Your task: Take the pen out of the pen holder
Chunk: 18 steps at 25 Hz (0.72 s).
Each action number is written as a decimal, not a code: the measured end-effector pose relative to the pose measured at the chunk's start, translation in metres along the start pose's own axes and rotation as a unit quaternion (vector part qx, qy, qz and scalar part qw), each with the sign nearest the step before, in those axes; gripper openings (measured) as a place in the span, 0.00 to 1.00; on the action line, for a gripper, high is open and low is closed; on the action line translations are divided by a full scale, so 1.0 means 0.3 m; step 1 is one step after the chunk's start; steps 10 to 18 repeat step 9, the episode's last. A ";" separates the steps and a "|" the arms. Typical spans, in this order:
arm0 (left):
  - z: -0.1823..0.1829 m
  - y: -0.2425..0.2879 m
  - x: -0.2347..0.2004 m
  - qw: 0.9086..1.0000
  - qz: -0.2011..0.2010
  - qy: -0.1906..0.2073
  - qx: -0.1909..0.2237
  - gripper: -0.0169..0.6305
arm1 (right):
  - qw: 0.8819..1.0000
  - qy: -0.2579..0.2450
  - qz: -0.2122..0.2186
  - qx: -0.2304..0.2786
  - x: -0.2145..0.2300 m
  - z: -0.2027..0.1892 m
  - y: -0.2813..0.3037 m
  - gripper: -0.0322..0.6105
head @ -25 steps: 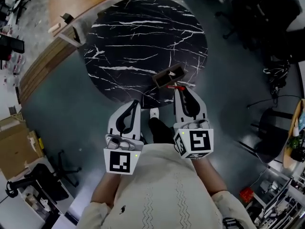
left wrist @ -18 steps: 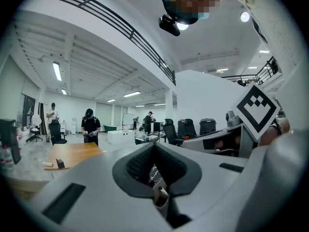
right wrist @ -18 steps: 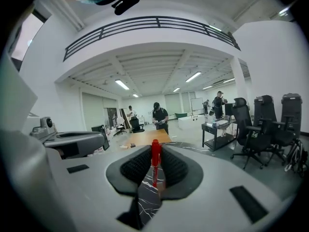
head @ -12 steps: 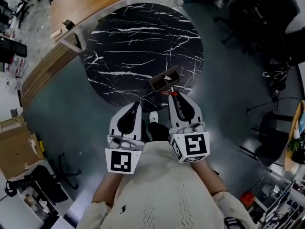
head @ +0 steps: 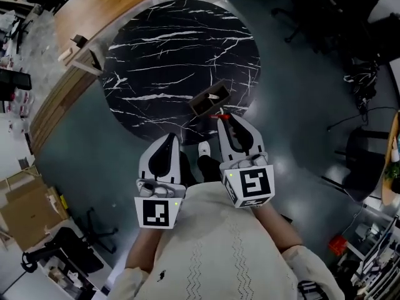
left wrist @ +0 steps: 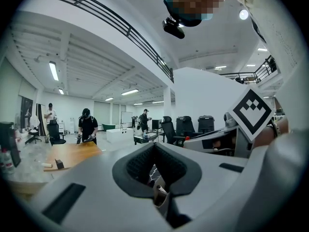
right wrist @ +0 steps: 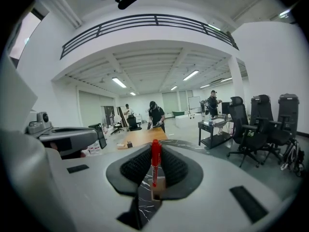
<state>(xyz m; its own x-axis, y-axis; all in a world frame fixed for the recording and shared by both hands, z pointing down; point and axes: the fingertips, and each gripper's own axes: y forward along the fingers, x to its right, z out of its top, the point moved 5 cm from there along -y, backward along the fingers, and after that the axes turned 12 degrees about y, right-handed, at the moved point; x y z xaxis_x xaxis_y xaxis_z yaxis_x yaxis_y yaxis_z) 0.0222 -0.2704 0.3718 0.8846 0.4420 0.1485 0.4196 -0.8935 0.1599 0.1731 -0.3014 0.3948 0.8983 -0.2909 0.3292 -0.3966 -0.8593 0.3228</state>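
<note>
A brown open pen holder [head: 209,99] sits near the front edge of a round black marble table [head: 169,42]. My right gripper [head: 220,117] is just on the near side of the holder, shut on a red pen [head: 217,115]. In the right gripper view the red pen [right wrist: 155,161] stands upright between the pads, with the holder [right wrist: 157,187] low behind it. My left gripper [head: 173,137] hovers over the floor short of the table edge, shut with nothing in it. The left gripper view looks through the jaw gap at the holder [left wrist: 159,197].
A wooden desk [head: 94,8] stands at the far left of the table. Black office chairs [head: 325,11] are at the far right. A cardboard box [head: 22,205] lies on the floor at left. People [right wrist: 155,112] work in the background.
The head view has shifted a little. My right gripper still holds the red pen close to the holder's near side. The left gripper stays shut.
</note>
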 end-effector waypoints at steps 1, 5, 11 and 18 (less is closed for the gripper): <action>-0.005 -0.001 -0.001 1.000 -0.001 -0.003 -0.002 0.04 | 1.000 0.002 0.000 -0.002 0.001 -0.003 0.001 0.17; -0.006 0.002 -0.023 1.000 -0.003 -0.007 0.003 0.04 | 1.000 -0.001 0.000 0.000 -0.012 -0.001 0.003 0.17; -0.009 0.002 -0.038 1.000 -0.008 -0.007 0.008 0.04 | 1.000 0.000 -0.004 0.002 -0.031 -0.007 0.004 0.17; -0.009 0.002 -0.038 1.000 -0.008 -0.007 0.008 0.04 | 1.000 0.000 -0.004 0.002 -0.031 -0.007 0.004 0.17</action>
